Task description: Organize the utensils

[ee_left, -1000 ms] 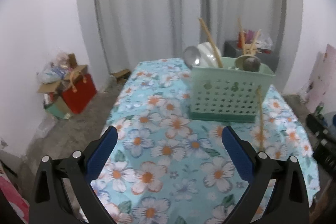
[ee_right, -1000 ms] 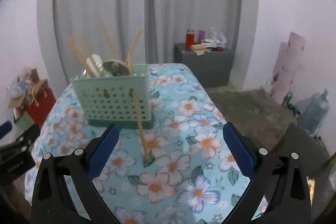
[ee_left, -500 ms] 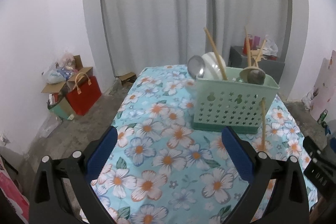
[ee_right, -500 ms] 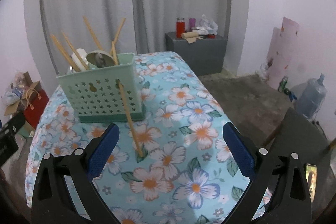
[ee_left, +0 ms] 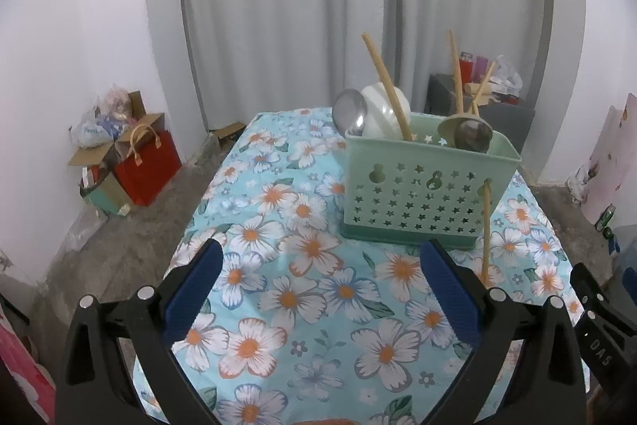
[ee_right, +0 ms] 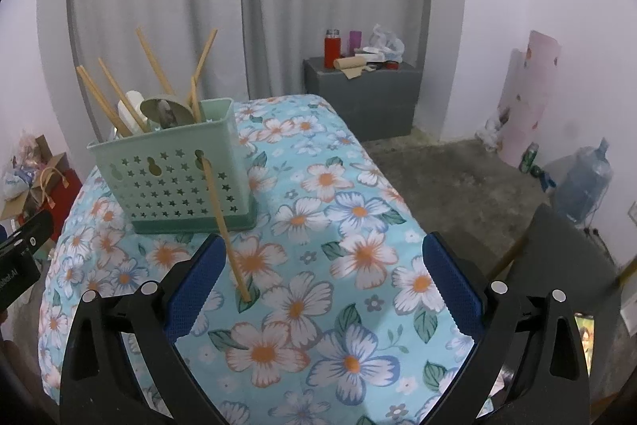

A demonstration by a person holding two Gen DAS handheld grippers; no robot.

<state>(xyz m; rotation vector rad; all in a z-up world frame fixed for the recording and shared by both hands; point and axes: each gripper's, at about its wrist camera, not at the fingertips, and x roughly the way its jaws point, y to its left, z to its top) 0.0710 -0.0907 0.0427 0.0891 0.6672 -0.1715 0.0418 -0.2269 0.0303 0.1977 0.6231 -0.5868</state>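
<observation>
A mint green perforated basket (ee_left: pixel 422 194) (ee_right: pixel 175 182) stands on a table with a floral cloth (ee_left: pixel 302 289) (ee_right: pixel 342 265). It holds wooden chopsticks (ee_left: pixel 385 82) (ee_right: pixel 115 98), a metal spoon (ee_left: pixel 350 112) and a white spoon (ee_left: pixel 384 110). One chopstick (ee_left: pixel 485 230) (ee_right: pixel 225 226) pokes out through a hole in the basket's front wall, its tip resting on the cloth. My left gripper (ee_left: pixel 318 261) is open and empty, back from the basket. My right gripper (ee_right: pixel 324 257) is open and empty, to the right of the leaning chopstick.
Grey curtains hang behind the table. A red bag and cardboard boxes (ee_left: pixel 131 162) sit on the floor at left. A grey cabinet (ee_right: pixel 362 98) with bottles stands at the back. A water jug (ee_right: pixel 585 182) stands at right. The table edge drops off on both sides.
Both grippers have pulled back and risen a little, so the basket looks smaller and farther. The basket and the poking chopstick have not moved. Both grippers stay open.
</observation>
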